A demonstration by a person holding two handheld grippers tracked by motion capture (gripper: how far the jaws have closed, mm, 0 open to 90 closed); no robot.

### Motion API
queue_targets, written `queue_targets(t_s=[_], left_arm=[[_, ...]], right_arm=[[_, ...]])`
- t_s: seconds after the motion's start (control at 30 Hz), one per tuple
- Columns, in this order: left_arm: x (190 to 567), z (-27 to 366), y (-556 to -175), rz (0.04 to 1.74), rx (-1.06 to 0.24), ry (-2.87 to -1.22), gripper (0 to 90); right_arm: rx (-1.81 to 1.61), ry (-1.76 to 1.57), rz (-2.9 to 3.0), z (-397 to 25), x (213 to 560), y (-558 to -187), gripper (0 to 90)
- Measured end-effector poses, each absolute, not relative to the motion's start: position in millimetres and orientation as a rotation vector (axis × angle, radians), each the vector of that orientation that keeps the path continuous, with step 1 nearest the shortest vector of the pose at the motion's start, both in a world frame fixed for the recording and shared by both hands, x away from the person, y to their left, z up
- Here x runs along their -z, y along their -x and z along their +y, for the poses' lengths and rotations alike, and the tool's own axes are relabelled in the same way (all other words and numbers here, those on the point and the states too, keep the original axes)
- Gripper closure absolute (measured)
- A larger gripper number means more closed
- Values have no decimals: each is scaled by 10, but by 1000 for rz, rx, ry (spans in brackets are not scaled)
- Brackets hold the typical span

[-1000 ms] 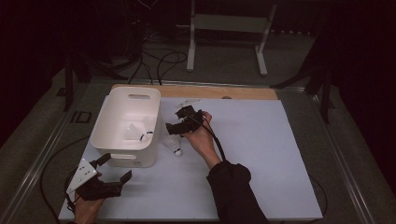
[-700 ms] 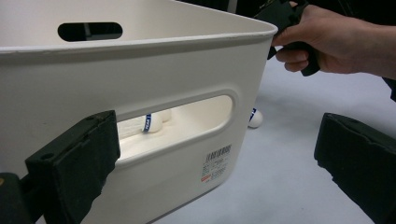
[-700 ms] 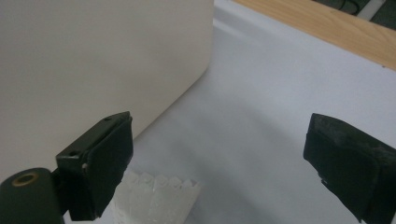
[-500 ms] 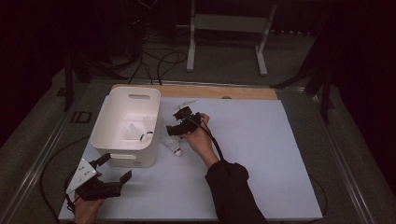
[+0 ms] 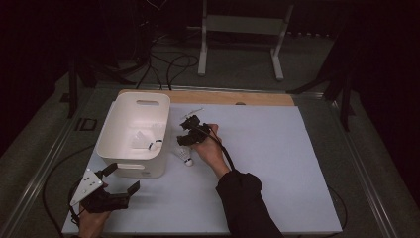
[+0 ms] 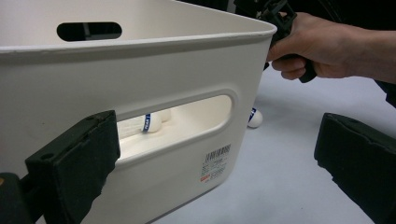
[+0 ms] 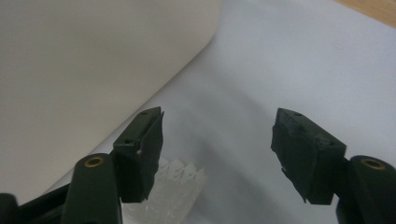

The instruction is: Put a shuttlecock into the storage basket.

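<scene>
A white shuttlecock (image 5: 184, 155) lies on the white table mat just right of the white bin (image 5: 115, 130). My right gripper (image 5: 187, 132) hovers over its feathered end, open with nothing between the jaws. In the right gripper view the feathers (image 7: 173, 192) poke out under the left jaw, beside the bin wall (image 7: 84, 70). My left gripper (image 5: 117, 185) is open at the bin's near wall; in its own view the left gripper (image 6: 217, 163) faces the handle slot. More shuttlecocks (image 5: 144, 141) lie inside the bin, one shuttlecock (image 6: 150, 123) showing through the slot.
A thin white item (image 5: 194, 111) lies on the mat behind the right hand. A wooden strip (image 5: 233, 98) borders the mat's far edge. Cables and a metal stand (image 5: 237, 29) are on the floor beyond. The mat's right half (image 5: 277, 148) is bare.
The right gripper has drifted slightly left and toward the person, closer to the shuttlecock beside the bin. The left gripper has not moved.
</scene>
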State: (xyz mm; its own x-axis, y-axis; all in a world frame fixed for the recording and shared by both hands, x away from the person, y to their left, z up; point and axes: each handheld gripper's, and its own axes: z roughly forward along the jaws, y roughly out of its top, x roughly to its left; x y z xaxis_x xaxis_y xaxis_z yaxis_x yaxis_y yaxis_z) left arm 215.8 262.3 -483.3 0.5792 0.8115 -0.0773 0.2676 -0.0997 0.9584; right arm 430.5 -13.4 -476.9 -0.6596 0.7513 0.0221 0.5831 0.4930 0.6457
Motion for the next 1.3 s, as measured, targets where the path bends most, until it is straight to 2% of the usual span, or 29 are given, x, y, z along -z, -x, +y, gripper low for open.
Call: queue_targets(t_s=[0.83, 0.9, 1.07, 1.3], left_arm=[[4835, 2607, -2157, 914, -592, -1662, 10], [4836, 2605, -2157, 914, -591, -1662, 10], [4838, 2601, -2158, 915, -592, -1661, 10], [4839, 2597, -2159, 915, -591, -1661, 10]], right_arm=[[-1022, -1214, 2611, -461, 4692, -4003, 334], [-1031, -1215, 2615, -482, 4700, -3988, 361], [-1079, -1241, 2665, -528, 4711, -3959, 531], [-1097, -1197, 2702, -527, 4684, -3890, 709]])
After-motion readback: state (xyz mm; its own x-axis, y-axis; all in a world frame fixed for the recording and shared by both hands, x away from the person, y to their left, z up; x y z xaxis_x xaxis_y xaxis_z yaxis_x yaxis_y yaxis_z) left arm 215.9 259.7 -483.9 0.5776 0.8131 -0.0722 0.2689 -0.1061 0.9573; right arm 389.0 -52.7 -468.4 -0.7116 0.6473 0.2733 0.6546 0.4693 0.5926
